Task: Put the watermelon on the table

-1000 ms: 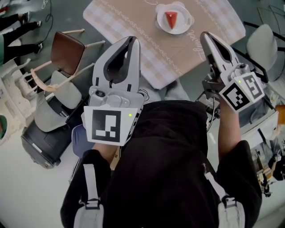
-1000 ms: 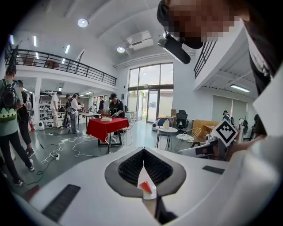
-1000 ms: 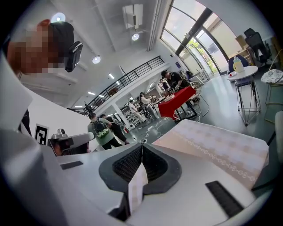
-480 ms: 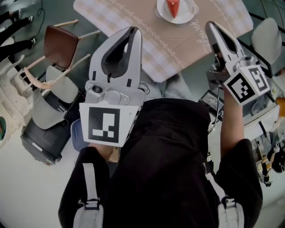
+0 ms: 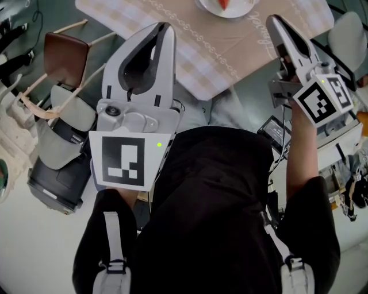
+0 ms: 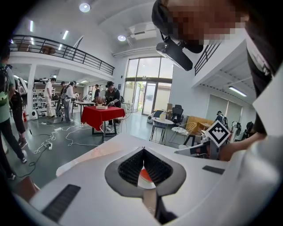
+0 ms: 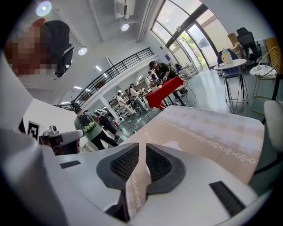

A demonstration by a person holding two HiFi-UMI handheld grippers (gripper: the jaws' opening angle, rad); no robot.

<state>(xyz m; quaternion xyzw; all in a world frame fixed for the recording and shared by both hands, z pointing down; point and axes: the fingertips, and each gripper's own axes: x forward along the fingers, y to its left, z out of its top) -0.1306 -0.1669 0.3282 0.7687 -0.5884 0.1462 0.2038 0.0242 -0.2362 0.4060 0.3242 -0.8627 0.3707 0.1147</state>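
Red watermelon slice on its white plate now sits at the very top edge of the head view, cut off; 1 s ago it showed whole, lower in frame. The tabletop has slid up too. R claw jaws have just been opening: narrow gap, nothing btwn them, only checked cloth behind. L claw tips meet, empty.

Count: 1 slice, 1 plate, 1 tabletop, 2 claws, 1 brown chair.

Both claws are held out ahead of the chest, well apart, aimed at the tabletop, tilted slightly down, marker cubes facing up.
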